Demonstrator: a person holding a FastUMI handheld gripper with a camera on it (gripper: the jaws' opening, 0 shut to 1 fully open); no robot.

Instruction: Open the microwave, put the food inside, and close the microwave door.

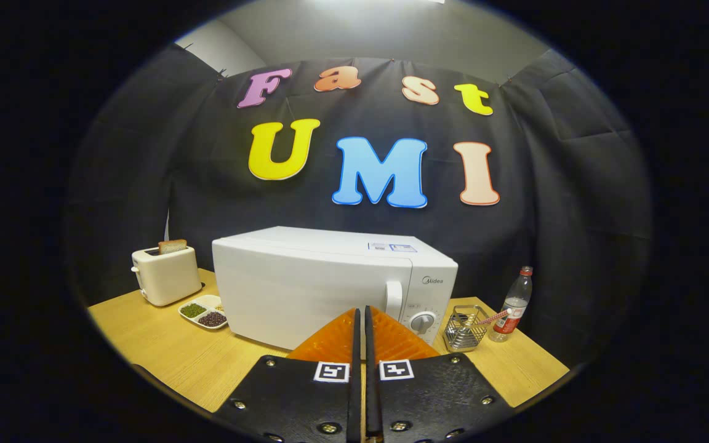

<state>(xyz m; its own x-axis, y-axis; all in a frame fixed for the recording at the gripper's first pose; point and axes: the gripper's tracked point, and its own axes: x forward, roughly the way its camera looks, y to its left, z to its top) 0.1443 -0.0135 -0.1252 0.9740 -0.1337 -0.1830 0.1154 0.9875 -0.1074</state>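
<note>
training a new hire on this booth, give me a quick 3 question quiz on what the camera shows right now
1. True or false: the microwave door is open.
2. What stands in the toaster slot? A) a slice of bread B) a fork C) a bottle
3. Fill in: the gripper fingers are ____, with nothing between them.

Key: 1 false, the door is closed. 2 A, the slice of bread. 3 shut.

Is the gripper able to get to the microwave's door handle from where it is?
Probably yes. The gripper, jaws closed with nothing between them, points at the microwave, and its handle stands just beyond the tips. Nothing lies in between; the wire basket sits off to the side.
</note>
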